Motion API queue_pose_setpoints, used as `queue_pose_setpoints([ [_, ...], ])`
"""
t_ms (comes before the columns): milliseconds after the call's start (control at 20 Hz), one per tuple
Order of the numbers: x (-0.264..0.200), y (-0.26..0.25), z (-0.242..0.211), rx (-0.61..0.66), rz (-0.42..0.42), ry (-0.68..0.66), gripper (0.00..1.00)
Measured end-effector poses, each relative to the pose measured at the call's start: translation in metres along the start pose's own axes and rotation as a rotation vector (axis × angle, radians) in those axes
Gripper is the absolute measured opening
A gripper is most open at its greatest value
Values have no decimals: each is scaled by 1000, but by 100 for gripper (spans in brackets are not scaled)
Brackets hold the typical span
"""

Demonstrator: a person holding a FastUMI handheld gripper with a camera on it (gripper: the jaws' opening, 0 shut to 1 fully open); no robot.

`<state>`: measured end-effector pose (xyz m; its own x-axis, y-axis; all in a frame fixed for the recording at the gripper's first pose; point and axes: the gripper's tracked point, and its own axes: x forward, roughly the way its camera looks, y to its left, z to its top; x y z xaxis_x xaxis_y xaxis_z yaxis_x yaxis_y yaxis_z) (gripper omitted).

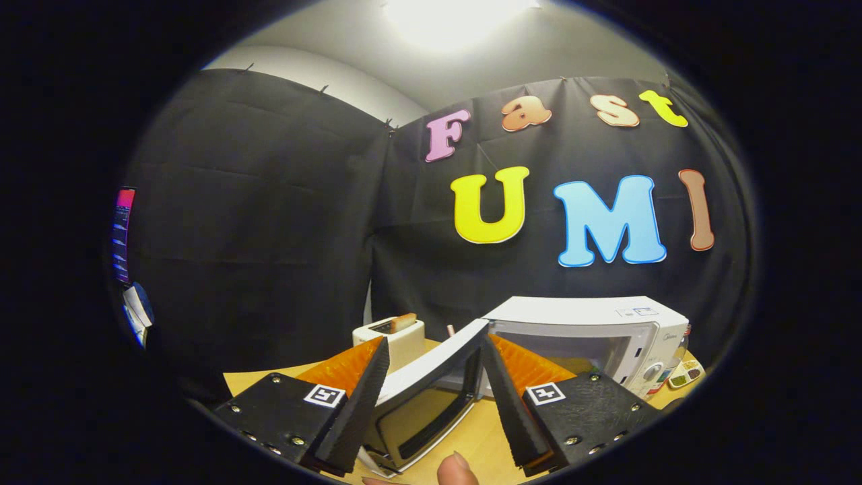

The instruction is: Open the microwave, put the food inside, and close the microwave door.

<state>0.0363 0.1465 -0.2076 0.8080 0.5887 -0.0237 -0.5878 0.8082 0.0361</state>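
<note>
A boxy white microwave (609, 337) on a wooden table (471, 438), its glass-paned door (424, 397) swung open between the hand-held gripper's (434, 360) spread, ridged fingers.

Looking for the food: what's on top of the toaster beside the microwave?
A slice of bread sticks up from the toaster. Its lower part is hidden in the slot. The open gripper straddles the microwave door.

The microwave's (592, 337) open door (431, 397) hides part of its cavity, so any food inside cannot be made out. The toaster's (397, 337) lower body sits behind the left finger (357, 404). A fingertip (456, 469) is cut off below.
</note>
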Motion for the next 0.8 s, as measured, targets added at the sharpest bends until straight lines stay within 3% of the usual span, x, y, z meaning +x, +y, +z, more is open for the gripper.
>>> queue_pose_setpoints([
  [450, -25, 118, -11, -16, 232, 10, 83],
  [650, -17, 158, -54, -74, 308, 75, 82],
  [750, -12, 158, -72, -101, 264, 89, 65],
  [800, -8, 162, -85, -102, 273, 104, 42],
])
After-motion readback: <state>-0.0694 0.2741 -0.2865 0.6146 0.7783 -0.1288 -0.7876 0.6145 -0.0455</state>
